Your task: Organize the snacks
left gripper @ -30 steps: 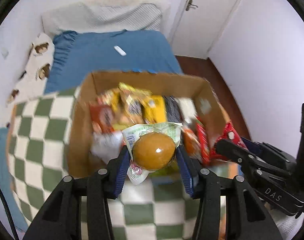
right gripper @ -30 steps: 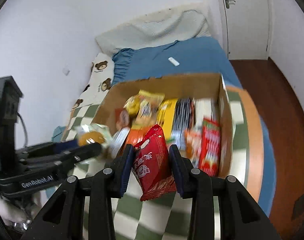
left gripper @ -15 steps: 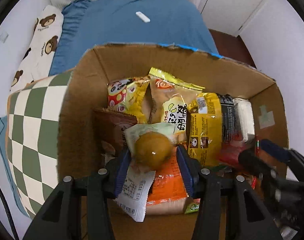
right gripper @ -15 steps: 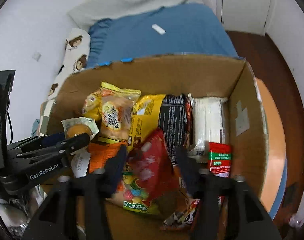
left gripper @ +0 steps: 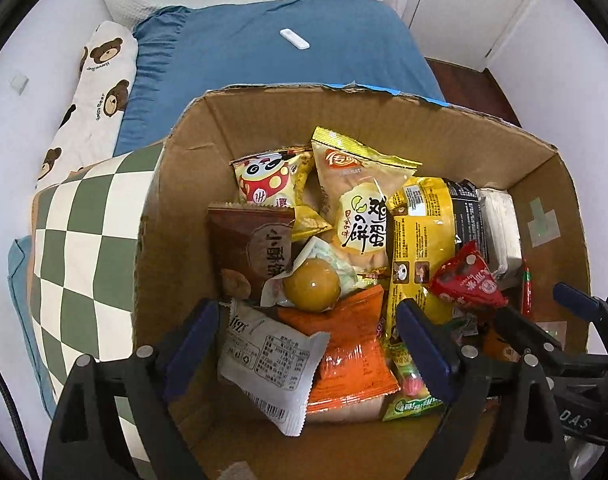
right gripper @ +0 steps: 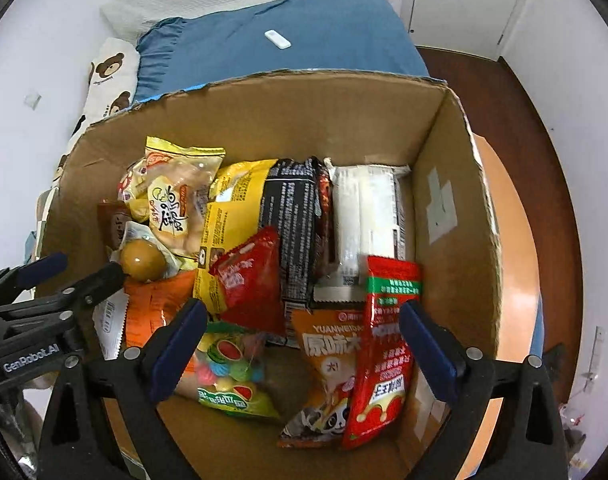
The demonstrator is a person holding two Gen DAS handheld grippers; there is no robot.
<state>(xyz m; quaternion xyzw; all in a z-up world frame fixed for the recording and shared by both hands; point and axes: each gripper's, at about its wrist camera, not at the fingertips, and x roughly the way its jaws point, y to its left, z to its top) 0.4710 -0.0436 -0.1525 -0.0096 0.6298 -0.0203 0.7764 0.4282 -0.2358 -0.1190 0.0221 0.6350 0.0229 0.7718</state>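
- Blue bedsheet point(left gripper: 264, 60) fills the upper frame behind a brown cardboard box point(left gripper: 383, 120) of snack packets.
- Left tool point(left gripper: 307, 344): jaws just spread wide, round brown wrapped egg point(left gripper: 311, 285) lying free.
- Right tool point(right gripper: 304, 340): jaws just spread too, small red foil packet point(right gripper: 252, 276) released.

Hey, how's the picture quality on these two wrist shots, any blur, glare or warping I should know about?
Left wrist view: sharp, strong fisheye bending the cardboard box, small glare spot on the round egg snack. Right wrist view: equally sharp, same barrel warp, dark corners, light sheen on the red packet.
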